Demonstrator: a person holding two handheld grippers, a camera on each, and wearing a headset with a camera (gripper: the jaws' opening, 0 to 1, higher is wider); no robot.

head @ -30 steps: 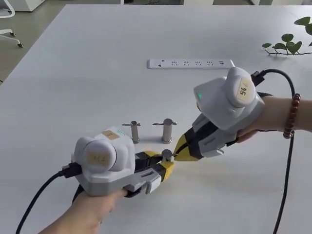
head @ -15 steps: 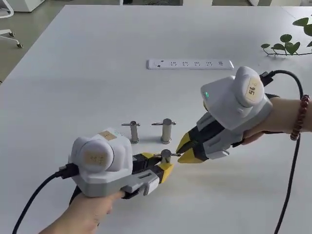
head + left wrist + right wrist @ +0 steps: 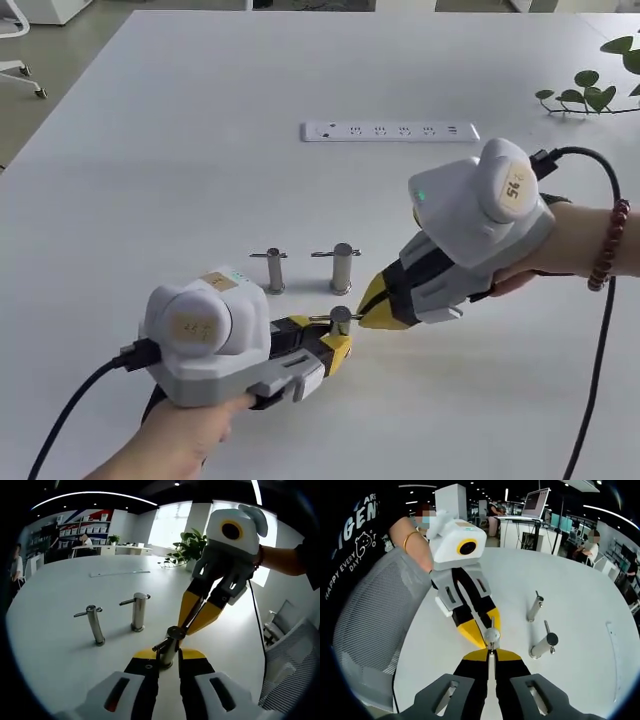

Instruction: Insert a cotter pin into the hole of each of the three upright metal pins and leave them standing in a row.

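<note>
Yellow-tipped jaws of the left gripper (image 3: pixel 336 343) are clamped on the lower shaft of the near pin (image 3: pixel 341 318). The gripper comes in from 7 o'clock in the head view, held low and almost level by a hand (image 3: pixel 190 435) cut off at the bottom edge, and it points toward 2 o'clock. In the left gripper view (image 3: pixel 167 656) the near pin (image 3: pixel 170 647) stands upright between the two tips. Whether its foot touches the desk (image 3: pixel 150 180) I cannot tell.

The right gripper (image 3: pixel 367 314) reaches in from 3 o'clock, nose tilted down toward 8 o'clock. Its jaws are closed together on one end of the cotter (image 3: pixel 319 319) right at the pin's head. The other end of the cotter sticks out of the pin toward 9 o'clock. The gripped end is hidden between the tips. In the right gripper view (image 3: pixel 491 654) the near pin (image 3: pixel 492 636) sits just past the tips, at 12 o'clock.

Just beyond, at 11 and 12 o'clock from the near pin, the left back pin (image 3: pixel 275 270) and the right back pin (image 3: pixel 343 267) stand upright side by side. Each has a cotter through its head.

Farther off lies a power strip (image 3: pixel 390 131). A plant (image 3: pixel 590 92) is cut off by the edge at 2 o'clock.
</note>
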